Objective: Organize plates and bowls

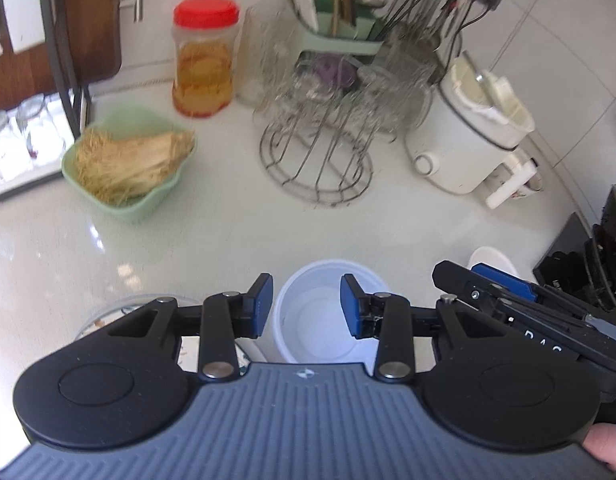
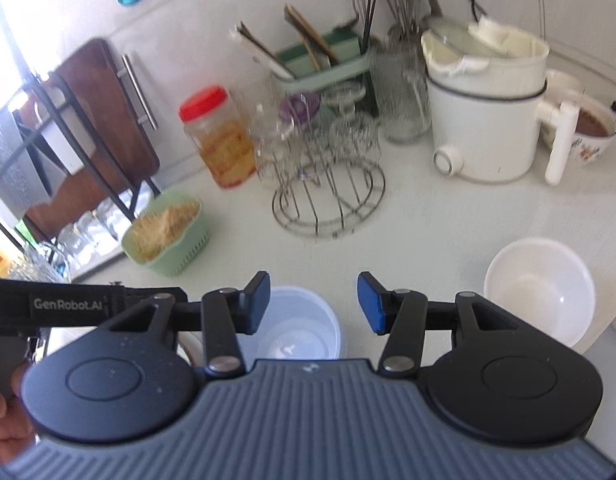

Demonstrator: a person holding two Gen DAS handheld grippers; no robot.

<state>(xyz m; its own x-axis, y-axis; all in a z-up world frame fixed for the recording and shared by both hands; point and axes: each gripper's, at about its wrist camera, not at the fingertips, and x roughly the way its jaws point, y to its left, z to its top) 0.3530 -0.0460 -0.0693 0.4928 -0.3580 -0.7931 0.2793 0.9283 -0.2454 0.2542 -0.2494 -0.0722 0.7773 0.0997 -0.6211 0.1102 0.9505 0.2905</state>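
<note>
My left gripper (image 1: 306, 304) is parted over the tub (image 1: 327, 316) at lower centre, pads clear of it. My right gripper (image 2: 313, 304) is parted too, holding nothing; a bowl (image 2: 539, 296) sits lower right on the counter (image 2: 427, 224)

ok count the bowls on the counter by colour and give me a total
White bowl: 1
Pale blue bowl: 1
Green bowl, full of straw-coloured strands: 1
Total: 3
A clear rimmed dish at the left tongs is too hidden to class, so it is left out.
</note>
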